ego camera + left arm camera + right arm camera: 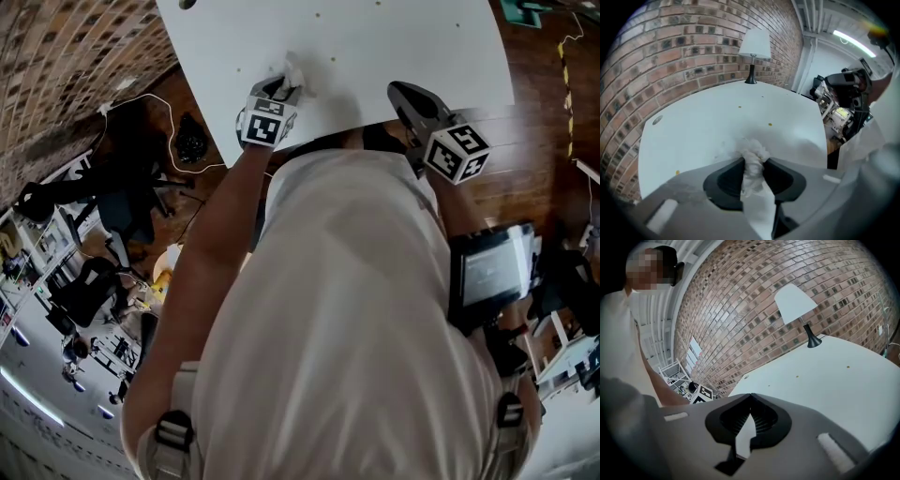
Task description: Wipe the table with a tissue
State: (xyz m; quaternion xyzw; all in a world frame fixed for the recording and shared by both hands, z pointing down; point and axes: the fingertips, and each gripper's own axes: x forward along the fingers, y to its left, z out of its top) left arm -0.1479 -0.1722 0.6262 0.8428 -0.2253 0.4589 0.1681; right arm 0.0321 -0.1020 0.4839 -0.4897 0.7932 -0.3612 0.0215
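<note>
1. Left gripper (284, 84) (753, 162) is clamped on a white tissue (292, 71) (753, 151); both dark pads squeeze the wad, a loose tail of it runs back between the jaws, and the gripper tilts steeply down at the table; its marker cube (264, 124) faces the head camera.
2. Tissue: its crumpled end sticks out past the jaw tips and seems to press on the tabletop, not far in from the table's near edge and closer to the near left corner than to the right one; a soft shadow lies round it.
3. White table (394, 37) (708, 122) (834, 385): a few small brownish specks (770, 124) (847, 366) dot its middle; a round hole (657, 120) sits near its left edge; a lamp with a white shade (755, 43) (794, 303) stands at the far edge, against the brick wall (670, 51) (754, 310).
4. Right gripper (401, 91) (749, 397) has its jaws closed tip to tip with nothing between them; it hangs over the near edge of the table, toward the right corner, well apart from the tissue; its marker cube (457, 152) shows at its rear.
5. Person's light shirt (347, 309) fills the lower head view; a dark screen device (487, 272) sits on the right forearm; wooden floor (539, 131) shows right of the table.
</note>
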